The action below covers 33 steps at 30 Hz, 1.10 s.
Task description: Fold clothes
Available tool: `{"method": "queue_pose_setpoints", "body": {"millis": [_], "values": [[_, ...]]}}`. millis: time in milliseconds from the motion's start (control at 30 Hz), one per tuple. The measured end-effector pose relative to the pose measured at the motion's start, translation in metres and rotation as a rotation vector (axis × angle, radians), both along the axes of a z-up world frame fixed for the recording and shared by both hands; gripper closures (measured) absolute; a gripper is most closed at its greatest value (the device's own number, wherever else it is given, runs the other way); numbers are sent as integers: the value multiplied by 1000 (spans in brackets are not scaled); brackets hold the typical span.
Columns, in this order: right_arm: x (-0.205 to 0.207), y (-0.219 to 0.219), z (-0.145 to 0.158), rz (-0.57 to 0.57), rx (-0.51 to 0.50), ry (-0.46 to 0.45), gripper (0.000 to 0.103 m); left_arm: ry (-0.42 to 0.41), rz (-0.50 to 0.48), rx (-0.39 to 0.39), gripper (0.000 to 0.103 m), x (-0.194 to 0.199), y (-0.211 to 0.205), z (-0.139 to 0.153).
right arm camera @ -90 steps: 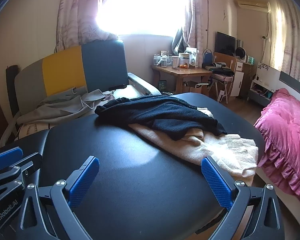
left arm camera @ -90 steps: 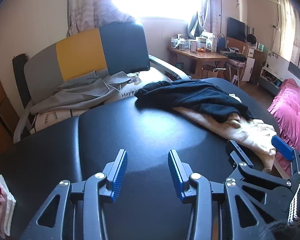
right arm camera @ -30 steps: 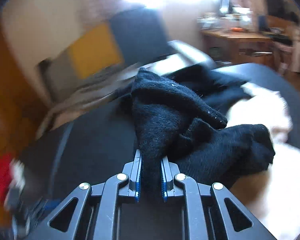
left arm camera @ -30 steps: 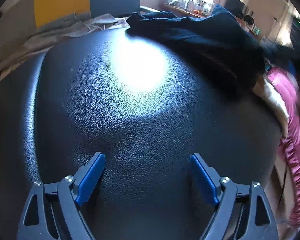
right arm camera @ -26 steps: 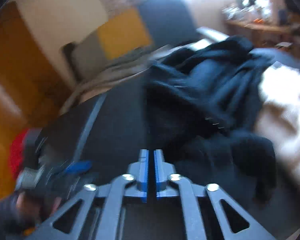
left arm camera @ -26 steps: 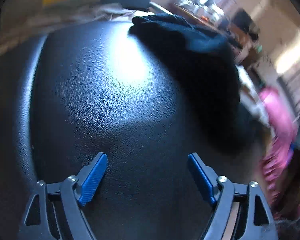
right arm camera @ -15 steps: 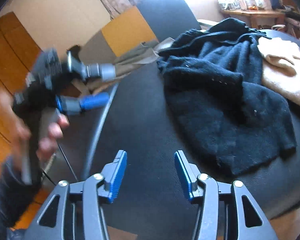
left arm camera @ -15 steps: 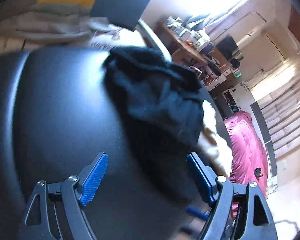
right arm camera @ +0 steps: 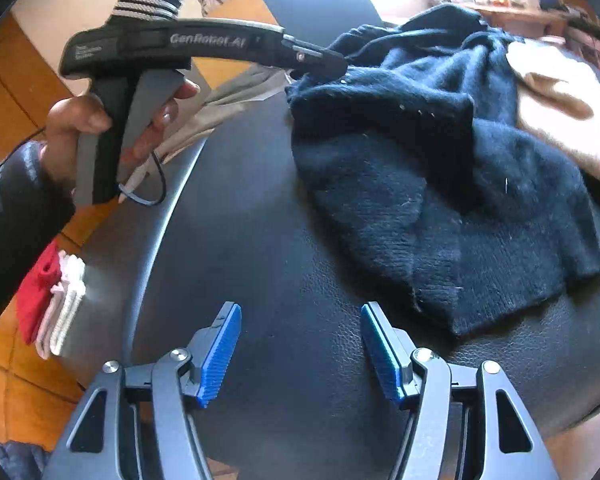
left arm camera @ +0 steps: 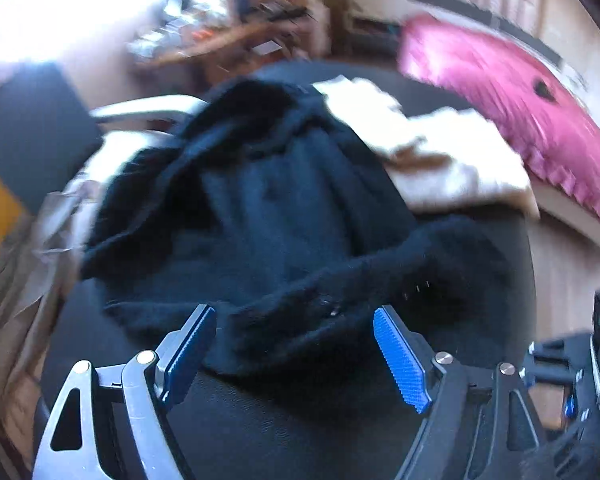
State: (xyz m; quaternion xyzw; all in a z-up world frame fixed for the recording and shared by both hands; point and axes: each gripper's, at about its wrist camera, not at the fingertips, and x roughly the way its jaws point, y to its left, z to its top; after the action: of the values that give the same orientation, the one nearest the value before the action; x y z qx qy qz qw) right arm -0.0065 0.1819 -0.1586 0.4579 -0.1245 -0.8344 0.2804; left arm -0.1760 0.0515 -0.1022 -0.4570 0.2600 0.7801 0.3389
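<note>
A dark navy knit sweater (right arm camera: 452,184) lies crumpled on the black leather table (right arm camera: 284,264). It also shows in the left wrist view (left arm camera: 268,216). My left gripper (left arm camera: 296,356) is open, its blue pads on either side of a sweater edge at the garment's left corner. From the right wrist view its fingers (right arm camera: 320,58) reach the sweater's far left corner. My right gripper (right arm camera: 300,354) is open and empty over bare table in front of the sweater's hem. A beige garment (right arm camera: 560,96) lies behind the sweater, to the right.
A folded red and white stack (right arm camera: 48,300) sits at the table's left end. A grey cloth (right arm camera: 228,96) and a yellow-and-blue chair back (right arm camera: 312,0) lie beyond the table. A pink bed (left arm camera: 512,104) stands to the right.
The right gripper let go of the sweater, opened and drew back. The sweater now lies spread on the table. The left gripper swung over to the sweater's left corner.
</note>
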Motion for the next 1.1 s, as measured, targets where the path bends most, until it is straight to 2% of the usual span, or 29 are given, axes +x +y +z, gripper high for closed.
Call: {"method": "queue_pose_setpoints", "body": {"millis": [167,267,300,333,400,567,733,800,833,933,1033,1100], "values": [[0,1,1,12,4,-4,37,-60,-61,-151,23,-12,13,-42],[-3,0,3,5,7,-10,36,-33,-86,-156,39,0,9,-54],[-4,0,3,2,8,-11,36,-35,-82,-131,57,4,6,-54],[-5,-1,4,0,9,-13,36,-45,-60,-103,80,8,1,-54],[-4,1,7,-15,22,-7,36,-65,-5,-47,89,14,-11,-53],[1,24,33,-99,16,64,36,-85,201,167,93,45,-83,-36],[-11,44,49,-199,58,97,32,-116,400,382,93,85,-164,-19],[-18,46,57,-236,36,105,31,-121,446,416,93,104,-186,-21],[-26,44,60,-245,12,96,27,-129,470,425,93,115,-195,-25],[-42,37,62,-249,-31,61,26,-171,550,462,93,146,-227,-39],[-36,18,62,-186,-24,20,23,-220,636,511,92,173,-257,-54],[-31,-3,53,-123,0,-28,23,-240,656,520,88,190,-269,-58]]}}
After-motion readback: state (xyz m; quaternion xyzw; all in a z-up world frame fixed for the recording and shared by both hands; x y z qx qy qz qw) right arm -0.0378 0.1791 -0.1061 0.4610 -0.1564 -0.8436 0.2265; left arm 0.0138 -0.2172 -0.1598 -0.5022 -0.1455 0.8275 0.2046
